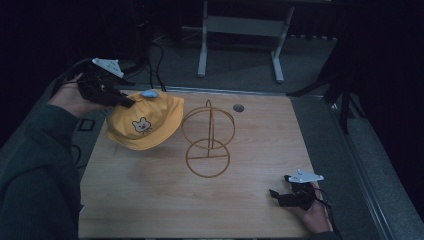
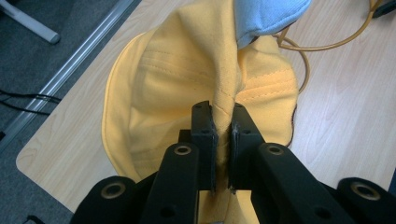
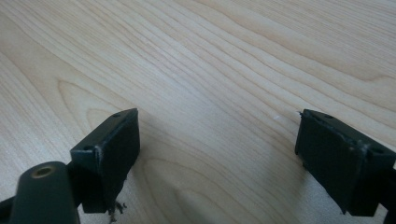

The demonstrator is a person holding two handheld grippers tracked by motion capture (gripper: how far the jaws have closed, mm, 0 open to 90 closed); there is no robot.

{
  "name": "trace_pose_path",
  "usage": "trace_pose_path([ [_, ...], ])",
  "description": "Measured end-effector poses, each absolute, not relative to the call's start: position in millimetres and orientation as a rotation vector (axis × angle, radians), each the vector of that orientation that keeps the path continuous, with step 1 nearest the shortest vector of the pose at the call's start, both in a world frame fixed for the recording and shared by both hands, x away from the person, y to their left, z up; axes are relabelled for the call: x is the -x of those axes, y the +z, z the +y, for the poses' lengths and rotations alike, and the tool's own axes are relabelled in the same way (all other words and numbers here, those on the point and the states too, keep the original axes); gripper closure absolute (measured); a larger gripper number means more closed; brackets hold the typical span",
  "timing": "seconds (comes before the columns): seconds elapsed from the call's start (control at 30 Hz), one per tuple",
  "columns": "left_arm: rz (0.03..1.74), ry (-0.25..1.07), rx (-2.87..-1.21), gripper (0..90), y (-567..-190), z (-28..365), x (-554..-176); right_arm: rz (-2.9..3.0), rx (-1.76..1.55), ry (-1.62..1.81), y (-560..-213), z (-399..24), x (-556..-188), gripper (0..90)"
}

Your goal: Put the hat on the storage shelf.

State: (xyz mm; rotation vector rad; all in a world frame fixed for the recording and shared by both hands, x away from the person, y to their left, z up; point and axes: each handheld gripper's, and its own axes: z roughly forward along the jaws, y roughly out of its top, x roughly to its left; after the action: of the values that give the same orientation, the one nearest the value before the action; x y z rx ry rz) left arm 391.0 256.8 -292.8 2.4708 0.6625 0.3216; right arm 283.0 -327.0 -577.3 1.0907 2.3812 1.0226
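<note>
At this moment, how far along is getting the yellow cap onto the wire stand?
Done: the left hand-held gripper has pinched the yellow cap and lifted it. In hand: it hangs just left of the wire stand. Left: set it on top. The right hand-held gripper rests open on the table.

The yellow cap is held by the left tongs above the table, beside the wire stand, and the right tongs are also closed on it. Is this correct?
Not fully. The left tongs do pinch a fold of the yellow cap beside the wire stand. But the right tongs stand open and hold nothing, with bare table between their jaws, as the right gripper view shows.
</note>
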Motion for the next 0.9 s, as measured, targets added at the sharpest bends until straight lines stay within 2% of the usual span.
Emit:
trace_pose_path([
  [0.9,0.599,0.321,-2.472,83.5,-273,253,-382,2.382,-1.091,1.023,-577,-327,-283,13.8],
])
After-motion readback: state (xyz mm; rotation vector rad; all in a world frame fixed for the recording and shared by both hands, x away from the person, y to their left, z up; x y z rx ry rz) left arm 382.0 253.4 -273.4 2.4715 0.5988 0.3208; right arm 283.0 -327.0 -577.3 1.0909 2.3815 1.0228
